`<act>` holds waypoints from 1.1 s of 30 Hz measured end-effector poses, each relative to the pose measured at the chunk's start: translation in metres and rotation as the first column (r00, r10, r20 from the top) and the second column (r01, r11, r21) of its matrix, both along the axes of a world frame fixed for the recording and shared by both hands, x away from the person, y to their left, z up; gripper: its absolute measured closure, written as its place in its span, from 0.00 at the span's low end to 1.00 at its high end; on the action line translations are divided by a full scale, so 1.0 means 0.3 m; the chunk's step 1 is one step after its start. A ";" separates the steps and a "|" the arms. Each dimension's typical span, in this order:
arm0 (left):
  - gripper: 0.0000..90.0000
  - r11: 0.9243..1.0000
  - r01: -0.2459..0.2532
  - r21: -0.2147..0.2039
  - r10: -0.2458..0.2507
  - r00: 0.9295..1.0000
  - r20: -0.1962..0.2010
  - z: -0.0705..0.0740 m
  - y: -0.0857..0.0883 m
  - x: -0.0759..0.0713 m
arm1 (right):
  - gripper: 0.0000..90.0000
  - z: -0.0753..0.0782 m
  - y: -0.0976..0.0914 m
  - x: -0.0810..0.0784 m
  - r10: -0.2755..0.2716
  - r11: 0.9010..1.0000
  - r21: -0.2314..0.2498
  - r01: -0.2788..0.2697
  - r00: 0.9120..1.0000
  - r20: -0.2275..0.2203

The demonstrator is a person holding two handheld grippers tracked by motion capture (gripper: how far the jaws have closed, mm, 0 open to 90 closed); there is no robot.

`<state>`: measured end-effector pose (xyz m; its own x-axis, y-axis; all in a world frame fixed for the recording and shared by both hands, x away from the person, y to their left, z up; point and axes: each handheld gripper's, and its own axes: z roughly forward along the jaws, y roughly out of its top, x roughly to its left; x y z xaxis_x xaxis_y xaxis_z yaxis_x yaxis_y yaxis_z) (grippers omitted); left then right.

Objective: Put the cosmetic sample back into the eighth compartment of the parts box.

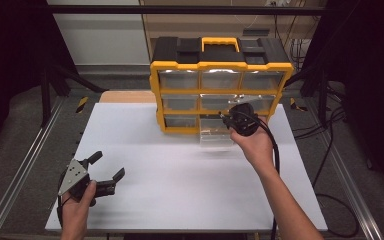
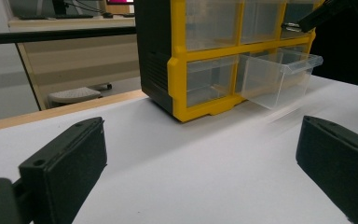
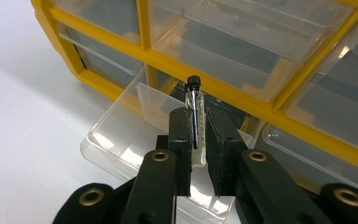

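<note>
A yellow and black organizer with clear drawers stands at the back of the white table. Its bottom middle drawer is pulled out. My right gripper hangs over that open drawer, shut on a small clear glass vial with a black cap. The vial stands nearly upright between the pads. My left gripper rests at the table's near left, open, with nothing between its jaws.
The organizer has a yellow carry handle on top. Metal frame rails run along both sides of the table. A black cable trails from the right gripper along the forearm.
</note>
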<state>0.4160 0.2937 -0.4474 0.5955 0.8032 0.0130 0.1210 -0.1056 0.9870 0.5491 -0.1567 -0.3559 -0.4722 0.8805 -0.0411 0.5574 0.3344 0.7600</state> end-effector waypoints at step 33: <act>0.02 1.000 0.002 0.001 -0.002 1.000 0.001 0.000 0.000 0.001 | 0.90 -0.043 0.021 0.032 0.022 0.999 -0.043 -0.025 0.998 -0.060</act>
